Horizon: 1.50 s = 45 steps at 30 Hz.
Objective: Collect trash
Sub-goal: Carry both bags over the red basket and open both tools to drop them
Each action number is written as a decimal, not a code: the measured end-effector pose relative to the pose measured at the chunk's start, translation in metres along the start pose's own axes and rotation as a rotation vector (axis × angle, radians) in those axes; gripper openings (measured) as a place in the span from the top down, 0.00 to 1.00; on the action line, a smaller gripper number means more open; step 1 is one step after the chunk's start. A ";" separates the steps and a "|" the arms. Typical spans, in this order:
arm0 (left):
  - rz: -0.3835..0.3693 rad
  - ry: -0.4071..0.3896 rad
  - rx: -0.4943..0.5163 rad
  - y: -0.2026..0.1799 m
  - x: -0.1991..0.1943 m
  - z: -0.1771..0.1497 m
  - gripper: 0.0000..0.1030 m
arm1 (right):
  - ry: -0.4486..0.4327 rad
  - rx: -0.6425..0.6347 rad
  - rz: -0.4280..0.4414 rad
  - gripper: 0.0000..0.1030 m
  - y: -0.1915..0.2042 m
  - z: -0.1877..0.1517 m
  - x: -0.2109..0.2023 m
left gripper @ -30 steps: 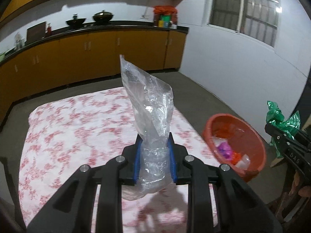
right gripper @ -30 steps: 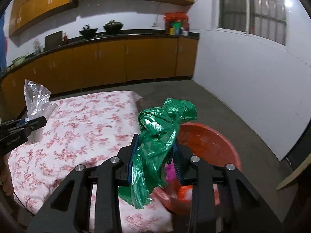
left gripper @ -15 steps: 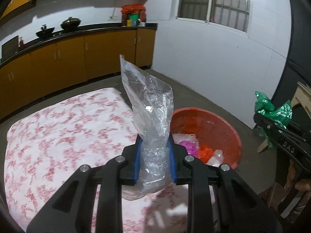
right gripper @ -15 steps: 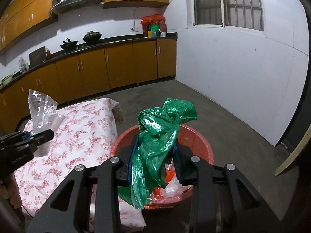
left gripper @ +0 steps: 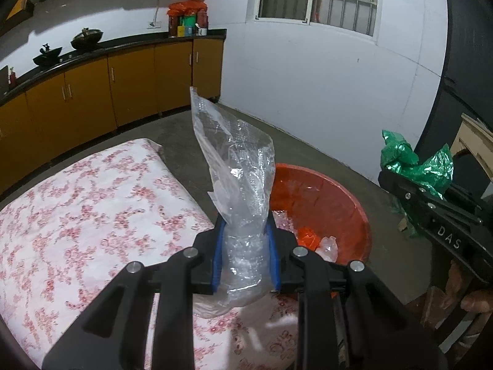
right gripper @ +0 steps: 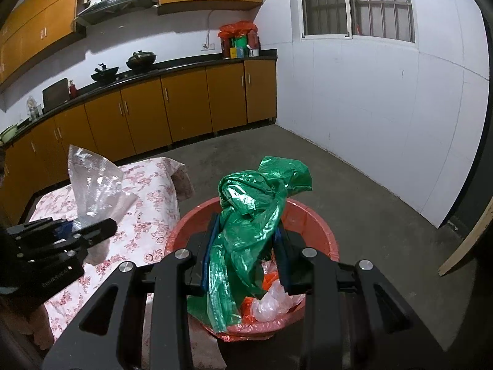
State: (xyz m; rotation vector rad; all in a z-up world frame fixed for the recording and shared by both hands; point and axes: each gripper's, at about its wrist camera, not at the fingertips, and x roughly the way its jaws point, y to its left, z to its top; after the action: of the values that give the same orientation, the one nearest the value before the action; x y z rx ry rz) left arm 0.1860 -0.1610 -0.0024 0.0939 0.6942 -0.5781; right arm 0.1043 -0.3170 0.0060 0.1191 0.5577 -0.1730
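Item 1: clear bag [left gripper: 237, 191]. Crumpled thin film, held upright in the left gripper [left gripper: 245, 254], jaws closed to a narrow gap and pinching its lower part; the top stands free above, a loose end hangs below. It sits over the near right edge of the flowered surface [left gripper: 92, 203], just left of the basin [left gripper: 339, 197].

Item 2: green bag [right gripper: 255, 212]. Bunched glossy film, clamped mid-length in the right gripper [right gripper: 246, 254], jaws narrowly parted and pressing on it; it hangs over the basin, tail trailing toward the scraps inside.

Item 3: red basin, on the floor at the right of the surface; holds orange, white and clear plastic scraps.

Handling, as judged: both bags very light, soft, slippery, springy once freed. Best gripped where bunched thick; a single layer would likely slip out. May cling to the pads on release or drift wide of the rim.
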 end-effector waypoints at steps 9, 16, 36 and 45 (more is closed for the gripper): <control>-0.058 0.050 0.005 -0.007 0.039 0.005 0.76 | 0.015 0.045 0.007 0.68 -0.014 0.002 0.018; -0.111 0.075 0.034 -0.020 0.072 0.007 0.76 | 0.021 0.066 0.007 0.68 -0.023 0.004 0.032; -0.177 0.138 0.044 -0.025 0.128 0.006 0.55 | -0.003 0.146 0.022 0.54 -0.043 0.015 0.049; -0.149 0.164 0.007 -0.011 0.123 -0.007 0.44 | -0.043 0.186 0.006 0.30 -0.050 0.013 0.032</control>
State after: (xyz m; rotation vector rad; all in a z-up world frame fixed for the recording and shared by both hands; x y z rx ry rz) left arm 0.2523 -0.2267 -0.0839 0.0971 0.8631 -0.7210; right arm 0.1279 -0.3718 -0.0029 0.2973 0.4974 -0.2210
